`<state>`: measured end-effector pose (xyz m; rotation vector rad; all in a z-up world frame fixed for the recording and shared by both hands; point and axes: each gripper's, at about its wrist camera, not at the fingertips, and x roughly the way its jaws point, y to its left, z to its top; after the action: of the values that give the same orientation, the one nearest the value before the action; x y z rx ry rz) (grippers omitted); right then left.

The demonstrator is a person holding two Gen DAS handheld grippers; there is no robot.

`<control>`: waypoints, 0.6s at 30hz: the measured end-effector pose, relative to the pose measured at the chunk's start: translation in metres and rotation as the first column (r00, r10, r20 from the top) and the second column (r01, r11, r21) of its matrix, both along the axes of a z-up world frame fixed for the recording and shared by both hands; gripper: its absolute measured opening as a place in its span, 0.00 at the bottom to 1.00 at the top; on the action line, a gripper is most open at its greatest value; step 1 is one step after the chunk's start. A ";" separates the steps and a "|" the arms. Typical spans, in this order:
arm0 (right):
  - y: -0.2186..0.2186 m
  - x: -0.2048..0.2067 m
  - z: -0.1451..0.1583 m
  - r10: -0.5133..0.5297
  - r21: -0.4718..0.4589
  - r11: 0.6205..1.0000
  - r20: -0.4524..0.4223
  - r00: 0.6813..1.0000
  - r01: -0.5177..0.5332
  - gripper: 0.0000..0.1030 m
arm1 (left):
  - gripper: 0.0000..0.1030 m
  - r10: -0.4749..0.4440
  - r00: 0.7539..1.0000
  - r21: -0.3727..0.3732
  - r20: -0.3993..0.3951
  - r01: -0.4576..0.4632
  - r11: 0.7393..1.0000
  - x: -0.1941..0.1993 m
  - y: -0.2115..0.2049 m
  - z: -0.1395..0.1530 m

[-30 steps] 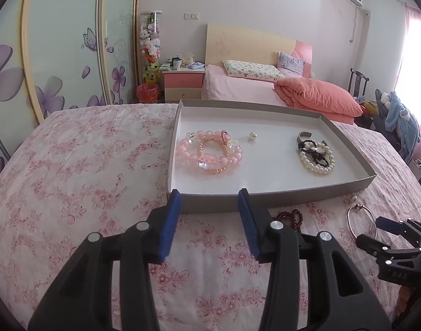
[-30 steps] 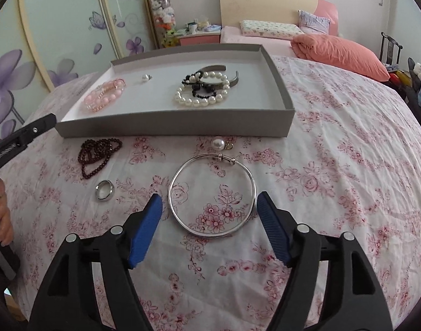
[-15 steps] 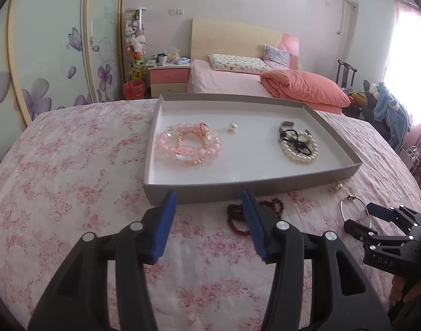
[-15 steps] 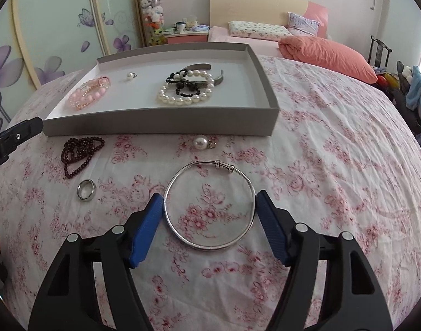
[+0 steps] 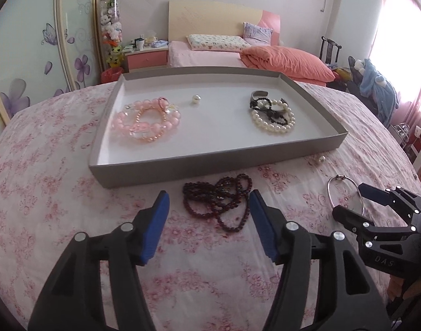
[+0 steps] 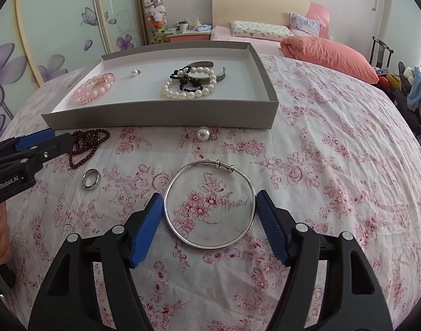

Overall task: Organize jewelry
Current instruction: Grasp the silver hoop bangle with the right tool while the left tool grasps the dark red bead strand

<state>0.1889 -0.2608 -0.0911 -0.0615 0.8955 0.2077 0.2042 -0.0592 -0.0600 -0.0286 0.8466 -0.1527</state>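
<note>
- Low in the left wrist view, the left gripper (image 5: 209, 207) has its jaws spread wide, one on each side of a dark red bead string (image 5: 218, 202) lying in a tangle on the flowered bedspread (image 5: 45, 193); whether the blue pads touch the beads is hard to tell.
- Low in the right wrist view, the right gripper (image 6: 209, 207) is also spread, its pads just outside a silver bangle (image 6: 209, 205) that lies flat on the cloth, close to its rim on both sides.
- At mid left of that view, a small silver ring (image 6: 90, 179) lies near the left tool's tip.
- Further up, a loose pearl (image 6: 203, 133) rests just in front of the grey tray (image 6: 160, 115).
- Inside the tray, pink bead bracelets (image 5: 145, 122) sit at the left, a single pearl (image 5: 195, 99) at centre back, and a white pearl strand (image 5: 273, 121) tangled with black beads and a metal cuff at the right.
</note>
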 end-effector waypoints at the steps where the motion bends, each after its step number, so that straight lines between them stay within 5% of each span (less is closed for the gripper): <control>1: 0.000 0.000 0.000 0.001 0.000 1.000 0.000 1.000 -0.001 0.67 | 0.61 -0.002 1.000 -0.001 -0.004 0.002 1.000 0.002 -0.002 -0.001; 14: 0.001 0.000 0.000 0.003 0.000 1.000 0.000 1.000 -0.003 0.68 | 0.60 -0.004 0.997 0.041 -0.074 0.007 0.999 0.022 -0.021 -0.015; 18: 0.001 0.000 0.000 0.002 0.000 1.000 0.000 1.000 -0.002 0.68 | 0.42 0.008 0.998 0.095 -0.062 -0.002 0.995 0.021 -0.027 -0.015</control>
<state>0.1888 -0.2597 -0.0912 -0.0628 0.8958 0.2094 0.2255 -0.0861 -0.0755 0.0539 0.9154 -0.1069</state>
